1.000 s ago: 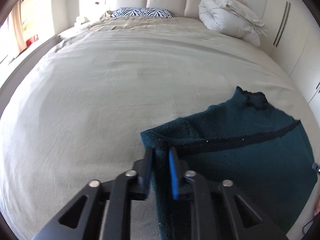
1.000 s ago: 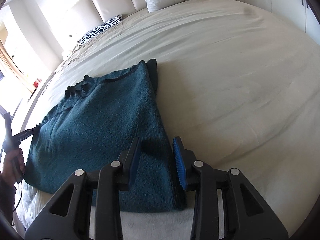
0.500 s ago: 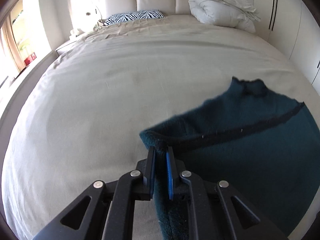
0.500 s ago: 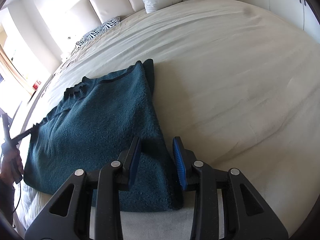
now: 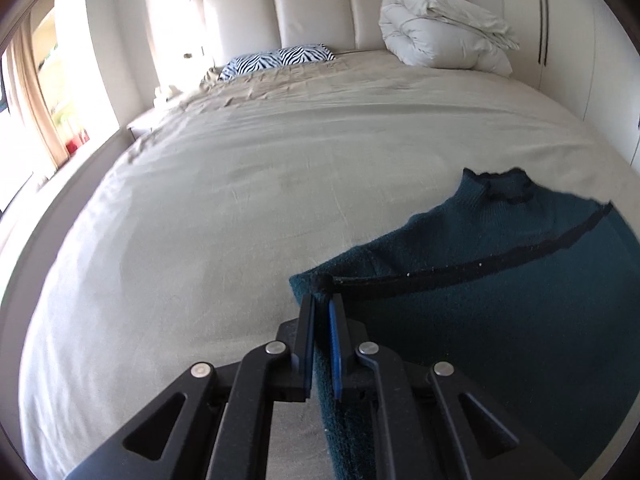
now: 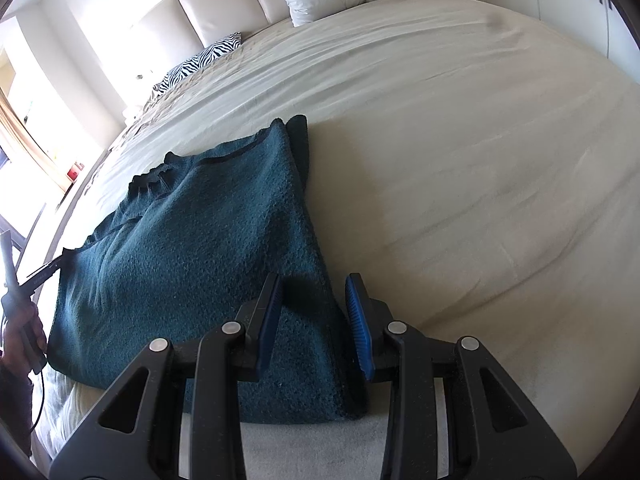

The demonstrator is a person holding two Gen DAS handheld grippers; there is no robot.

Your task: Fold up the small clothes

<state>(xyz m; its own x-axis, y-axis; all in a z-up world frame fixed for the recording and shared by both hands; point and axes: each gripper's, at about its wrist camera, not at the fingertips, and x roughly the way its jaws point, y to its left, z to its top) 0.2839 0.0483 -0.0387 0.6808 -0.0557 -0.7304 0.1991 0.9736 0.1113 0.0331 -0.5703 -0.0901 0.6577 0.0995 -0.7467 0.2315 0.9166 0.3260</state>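
A dark teal knitted sweater [image 5: 500, 320] with a black trim line lies on the bed, collar pointing away. My left gripper [image 5: 322, 300] is shut on the sweater's near left edge, with the cloth pinched between its pads. In the right wrist view the sweater [image 6: 192, 248] spreads out to the left. My right gripper [image 6: 314, 280] stands open over its near right edge, with that edge lying between the fingers and the pads not pressing it. The left gripper [image 6: 44, 272] and the hand [image 6: 20, 332] holding it show at the far left of that view.
The bed [image 5: 240, 220] is covered by a wide beige sheet. A rolled white duvet [image 5: 440, 36] and a zebra-print pillow [image 5: 280, 58] lie by the padded headboard [image 5: 312, 12]. White wardrobe doors [image 5: 560, 40] stand to the right, a curtained window [image 5: 36, 100] to the left.
The left jaws have closed onto the sweater's edge, and the left gripper has rolled a little. The right gripper has stayed where it was, at the same width.
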